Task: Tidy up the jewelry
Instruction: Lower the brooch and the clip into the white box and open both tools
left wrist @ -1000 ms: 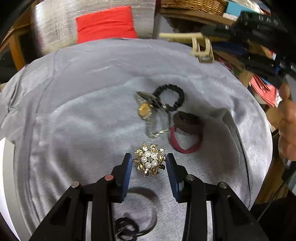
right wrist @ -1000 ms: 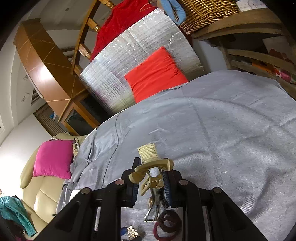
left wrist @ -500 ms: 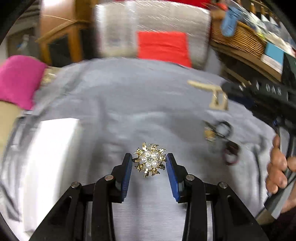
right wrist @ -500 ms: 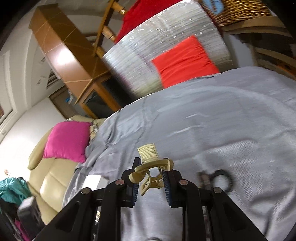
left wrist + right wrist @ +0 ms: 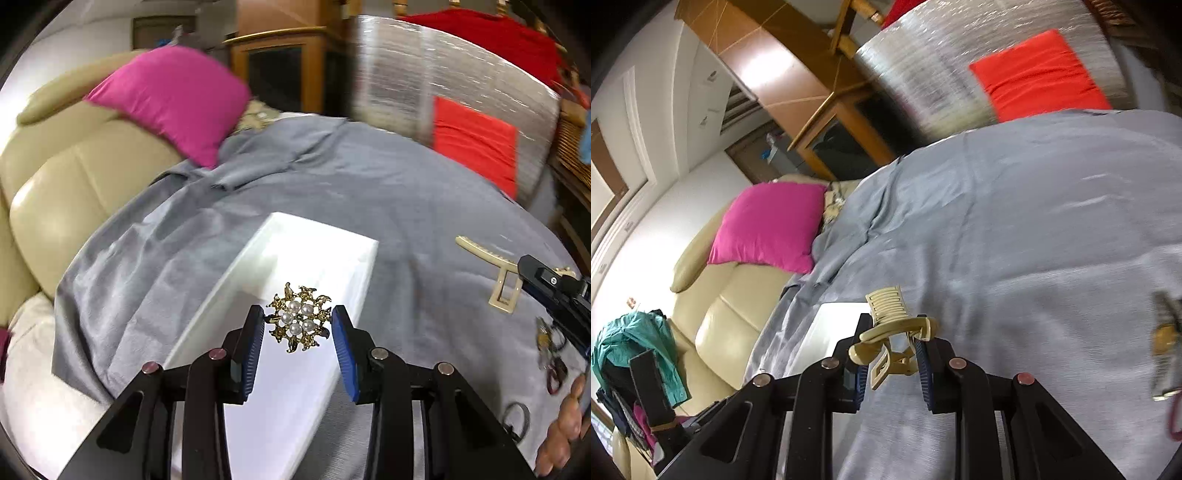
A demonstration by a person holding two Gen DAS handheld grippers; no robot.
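Note:
My left gripper (image 5: 298,326) is shut on a gold brooch with pearls (image 5: 300,322) and holds it in the air above a long white box (image 5: 314,266) that lies on the grey cloth (image 5: 424,206). My right gripper (image 5: 891,349) is shut on a cream hair claw clip (image 5: 892,334), lifted over the cloth, with the white box (image 5: 834,325) just beyond it on the left. In the left wrist view that clip (image 5: 495,269) and the black right gripper show at the right edge.
Hair ties and a watch (image 5: 546,347) lie in a small heap at the right on the cloth. A beige sofa (image 5: 55,192) with a pink cushion (image 5: 173,96) stands to the left. A silver padded panel with a red patch (image 5: 476,144) stands behind the table.
Both grippers have swung left across the table with their pieces still held. The heap of hair ties has slid to the right edge and the white box has come under the left gripper.

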